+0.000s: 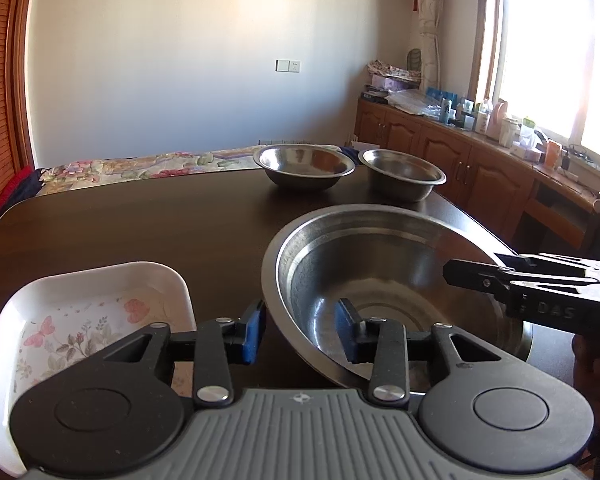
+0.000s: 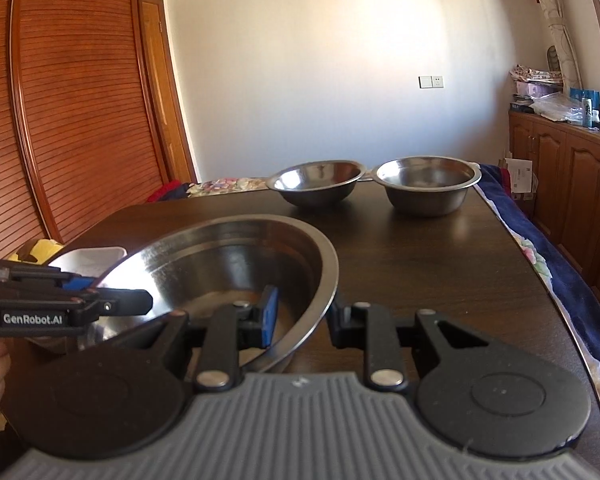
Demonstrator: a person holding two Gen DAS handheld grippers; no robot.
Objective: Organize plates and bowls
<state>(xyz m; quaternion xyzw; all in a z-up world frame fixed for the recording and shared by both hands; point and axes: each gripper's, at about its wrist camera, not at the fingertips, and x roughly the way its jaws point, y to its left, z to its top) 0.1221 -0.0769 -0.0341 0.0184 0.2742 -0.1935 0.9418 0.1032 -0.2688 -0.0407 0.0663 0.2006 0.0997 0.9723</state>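
**A:** Lower left of the left wrist view, what was there?

**B:** White floral dish (image 1: 100, 312) on the dark table (image 1: 140, 232), empty. Just beside it, to the right, was the left gripper (image 1: 302, 332). Its jaws stood apart and straddled the near rim of the big steel bowl (image 1: 400, 280), one blue pad outside and one inside, neither pressing.

**A:** So who had the bowl?

**B:** The right gripper (image 2: 304, 316), at the right edge of that view. It looked clamped on the bowl's rim, with the wall between the pads. The bowl sat tipped in the lower centre. I couldn't tell whether its base touched the table.

**A:** Risk?

**B:** One-sided pinch on slick steel. With the left jaws loose, I judged the bowl could pivot or slip out and bang down. If it swung left, it could knock the white dish, which was close. A thin rim gives the pads little to bite on.

**A:** Anything else to the right?

**B:** Upper centre, two smaller steel bowls (image 1: 306, 164) (image 1: 402, 172) sat side by side at the far table edge, well clear. Any carry toward them risked a clash of rims or shoving one off the back.
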